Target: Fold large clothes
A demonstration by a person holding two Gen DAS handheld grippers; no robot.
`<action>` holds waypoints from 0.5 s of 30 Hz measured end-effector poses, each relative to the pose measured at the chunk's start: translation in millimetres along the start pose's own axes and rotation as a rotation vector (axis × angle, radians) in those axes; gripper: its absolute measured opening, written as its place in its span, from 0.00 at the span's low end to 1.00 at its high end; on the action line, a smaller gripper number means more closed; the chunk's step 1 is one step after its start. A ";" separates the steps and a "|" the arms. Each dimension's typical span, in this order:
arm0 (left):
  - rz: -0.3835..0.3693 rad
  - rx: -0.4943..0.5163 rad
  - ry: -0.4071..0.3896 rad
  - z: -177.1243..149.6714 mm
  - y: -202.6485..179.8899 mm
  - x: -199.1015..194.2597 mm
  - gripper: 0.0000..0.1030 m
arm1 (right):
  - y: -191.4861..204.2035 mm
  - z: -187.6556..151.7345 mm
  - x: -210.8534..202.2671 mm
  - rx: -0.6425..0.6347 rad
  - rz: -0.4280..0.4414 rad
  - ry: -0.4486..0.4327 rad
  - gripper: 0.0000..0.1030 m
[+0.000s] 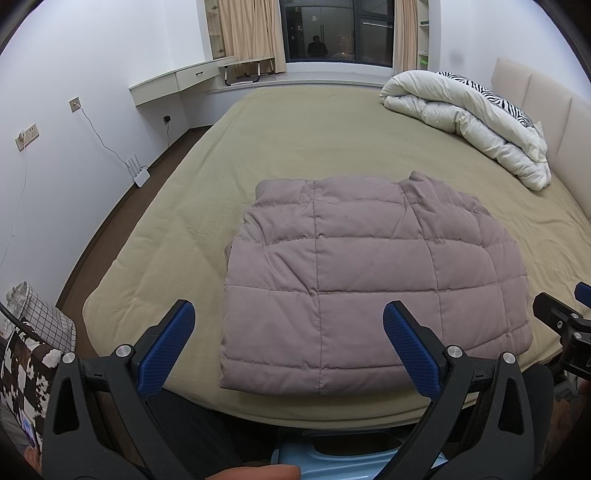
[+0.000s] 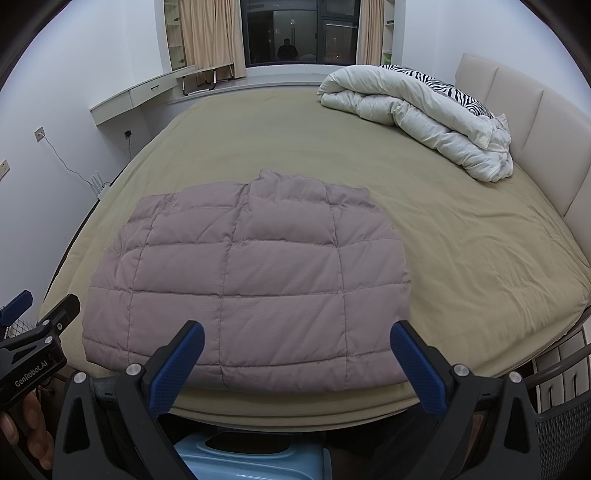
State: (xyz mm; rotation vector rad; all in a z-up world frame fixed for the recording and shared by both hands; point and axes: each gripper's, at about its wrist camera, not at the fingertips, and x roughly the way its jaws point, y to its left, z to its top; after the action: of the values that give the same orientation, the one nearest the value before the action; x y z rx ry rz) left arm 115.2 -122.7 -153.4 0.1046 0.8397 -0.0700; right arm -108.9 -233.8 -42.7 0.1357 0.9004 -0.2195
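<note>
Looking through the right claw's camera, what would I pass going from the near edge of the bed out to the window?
Right claw, open → folded mauve quilted jacket → bare olive bedsheet → white sill ledge → dark window.

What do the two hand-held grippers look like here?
Both match: the left hand-held gripper and right hand-held gripper have black angular frames, silver round bolts, and blue textured finger pads. White "GenRobot.AI" lettering marks the left one's body. No cables or sleeves show.

"GenRobot.AI" in white on the left gripper (image 2: 37, 314) body, letters small, likely exact
</note>
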 end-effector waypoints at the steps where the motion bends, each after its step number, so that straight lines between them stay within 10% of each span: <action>1: 0.000 0.000 0.000 -0.2 -0.2 0.3 1.00 | -0.2 0.2 -0.1 0.000 0.000 0.000 1.00; 15: -0.002 0.013 -0.021 -3.2 -4.2 -1.8 1.00 | -0.1 -1.4 2.5 -0.003 0.007 0.007 1.00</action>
State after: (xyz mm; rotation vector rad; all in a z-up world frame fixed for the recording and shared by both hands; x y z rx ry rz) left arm 111.1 -126.5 -154.5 0.1155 0.8180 -0.0780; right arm -108.5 -234.0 -45.5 0.1372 0.9072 -0.2118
